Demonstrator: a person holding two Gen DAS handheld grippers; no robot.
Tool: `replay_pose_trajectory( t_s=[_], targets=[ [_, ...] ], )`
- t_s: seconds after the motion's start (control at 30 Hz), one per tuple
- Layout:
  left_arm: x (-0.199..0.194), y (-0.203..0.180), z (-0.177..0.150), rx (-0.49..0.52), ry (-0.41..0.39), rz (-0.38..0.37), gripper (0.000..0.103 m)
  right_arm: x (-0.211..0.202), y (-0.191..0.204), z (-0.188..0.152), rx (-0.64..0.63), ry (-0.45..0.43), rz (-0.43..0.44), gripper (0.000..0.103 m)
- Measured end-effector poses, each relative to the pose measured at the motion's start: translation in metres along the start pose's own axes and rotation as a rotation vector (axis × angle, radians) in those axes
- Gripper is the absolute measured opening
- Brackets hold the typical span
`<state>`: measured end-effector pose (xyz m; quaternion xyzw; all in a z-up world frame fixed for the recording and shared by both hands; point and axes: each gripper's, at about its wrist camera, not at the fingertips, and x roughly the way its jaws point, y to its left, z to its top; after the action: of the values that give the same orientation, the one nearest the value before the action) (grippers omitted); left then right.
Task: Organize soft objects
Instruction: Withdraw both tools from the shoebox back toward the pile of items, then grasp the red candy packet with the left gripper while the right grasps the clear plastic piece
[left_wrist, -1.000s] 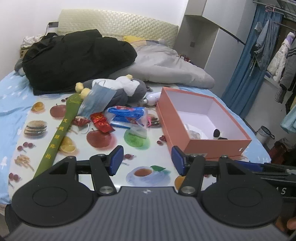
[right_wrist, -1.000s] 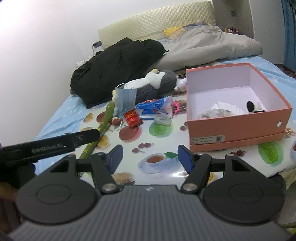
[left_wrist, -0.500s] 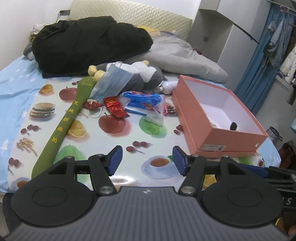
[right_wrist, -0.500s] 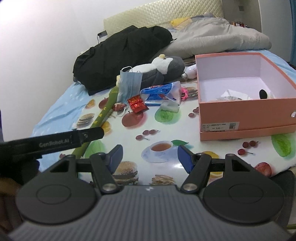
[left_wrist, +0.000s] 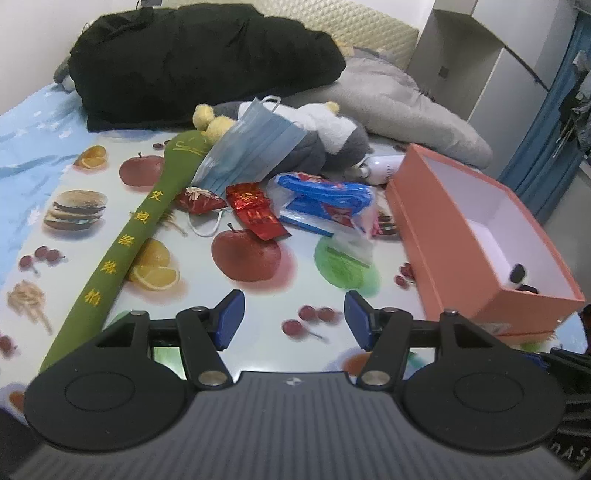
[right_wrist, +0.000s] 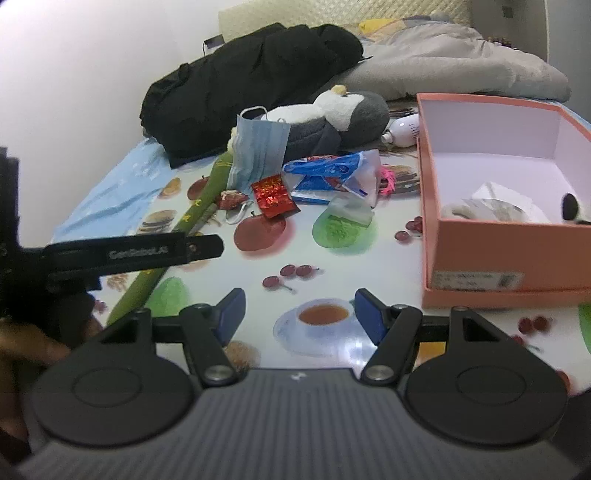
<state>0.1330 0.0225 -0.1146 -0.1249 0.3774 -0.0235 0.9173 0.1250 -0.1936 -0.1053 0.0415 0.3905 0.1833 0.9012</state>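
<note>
A grey and white plush penguin (left_wrist: 332, 136) (right_wrist: 343, 114) lies at the back of the fruit-print table (left_wrist: 258, 295). A blue face mask (left_wrist: 251, 147) (right_wrist: 260, 151) leans on it. A long green padded stick (left_wrist: 122, 254) (right_wrist: 195, 214) lies at the left. Red foil packets (left_wrist: 255, 210) (right_wrist: 273, 195) and a blue plastic bag (left_wrist: 325, 199) (right_wrist: 328, 173) lie in the middle. An open orange box (left_wrist: 461, 251) (right_wrist: 495, 258) stands at the right. My left gripper (left_wrist: 293, 319) and right gripper (right_wrist: 299, 315) are open and empty above the table's near part.
A black coat (left_wrist: 199, 59) (right_wrist: 251, 85) and a grey quilt (left_wrist: 406, 103) (right_wrist: 454, 70) lie on the bed behind. A white bottle (left_wrist: 384, 166) (right_wrist: 404, 129) lies by the box. The box holds some white and black items (right_wrist: 495, 206). A wardrobe (left_wrist: 480, 74) stands at the right.
Both grippers have moved forward toward the pile; the objects look larger and nearer. Both stay open. Nothing on the table has moved.
</note>
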Motion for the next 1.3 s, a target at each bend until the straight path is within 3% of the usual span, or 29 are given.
replay_pose_trajectory(
  t_s=[0.3,0.7,0.9,1.2,1.3],
  targets=[
    [0.075,0.026,0.024,-0.044,0.034,-0.006,0.066,0.068,-0.007,0.020,-0.009,0.025,-0.009,0.068],
    [0.156,0.047,0.053,-0.095,0.073,-0.028,0.064,0.149,-0.027,0.055,-0.030,0.022,-0.088,0.067],
    [0.177,0.051,0.062,-0.118,0.063,-0.014,0.064,0.177,-0.031,0.067,-0.069,-0.005,-0.173,0.067],
    [0.190,0.049,0.070,-0.190,-0.006,0.036,0.064,0.205,-0.039,0.070,-0.034,0.039,-0.174,0.069],
    [0.193,0.049,0.071,-0.222,-0.029,0.064,0.058,0.207,-0.036,0.068,-0.054,0.036,-0.183,0.066]
  ],
)
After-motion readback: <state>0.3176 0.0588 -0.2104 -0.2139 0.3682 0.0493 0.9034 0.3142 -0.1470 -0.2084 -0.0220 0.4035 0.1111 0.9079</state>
